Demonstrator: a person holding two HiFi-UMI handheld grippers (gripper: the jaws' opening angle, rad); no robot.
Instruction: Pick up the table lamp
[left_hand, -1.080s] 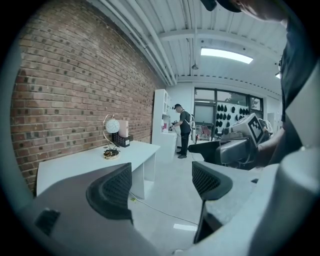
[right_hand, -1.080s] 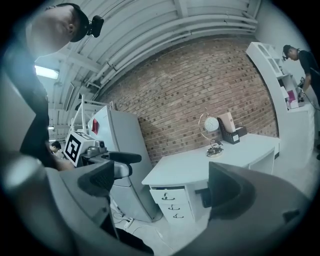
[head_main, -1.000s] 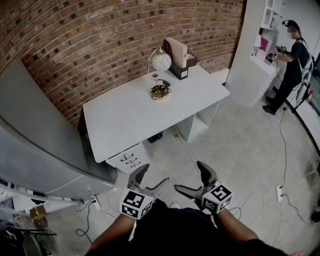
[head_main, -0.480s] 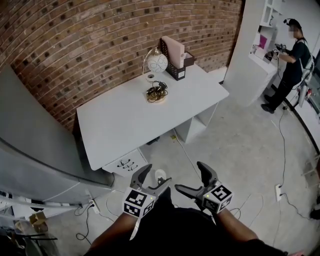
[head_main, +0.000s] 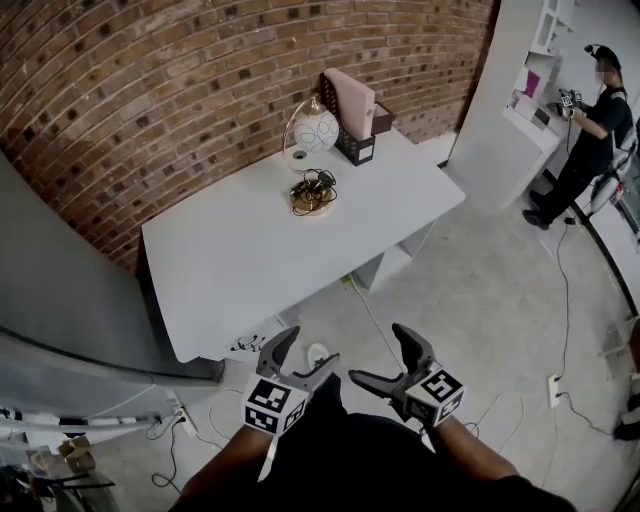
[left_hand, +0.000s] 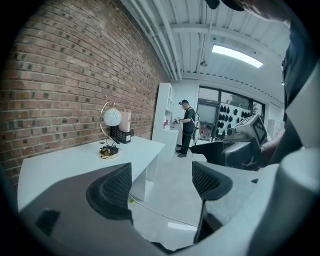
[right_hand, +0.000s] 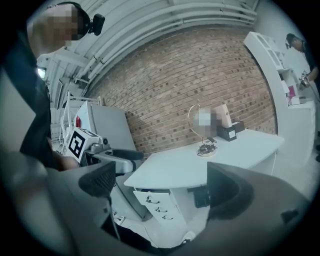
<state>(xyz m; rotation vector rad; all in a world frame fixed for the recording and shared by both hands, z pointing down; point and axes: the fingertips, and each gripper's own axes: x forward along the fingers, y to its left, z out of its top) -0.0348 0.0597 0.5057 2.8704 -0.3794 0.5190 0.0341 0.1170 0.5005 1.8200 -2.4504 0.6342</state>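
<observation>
**Brick wall (head_main: 150, 90) behind, white desk (head_main: 240, 270) in front, lamp out of reach**

The wall fills the back of the scene, and the one desk stands against it with most of its top bare. The single table lamp (head_main: 316, 131) sits near the desk's back edge, toward the far right corner. It has a pale globe shade hung from a thin hoop, with what looks like its cord bunched on the round base. Just beside it, in that corner, is one black file holder (head_main: 352, 142) with a pinkish folder in it. One other person (head_main: 590, 120) stands well apart by the white shelving.

There are two grippers, both low and close to the holder's body, well short of the desk's front edge. The left gripper (head_main: 308, 348) has its jaws spread with nothing between them but floor. The right gripper (head_main: 378, 352) is likewise spread and empty.

I'd call this the approach, with the pick-up itself not begun. To do it well, the holder should walk in to the front edge and reach across the bare top with one gripper. The hoop stem or the base looks a safer grip than the round shade, which would likely slip or crack. The loose cord could snag as the lamp lifts, so it needs watching.
</observation>
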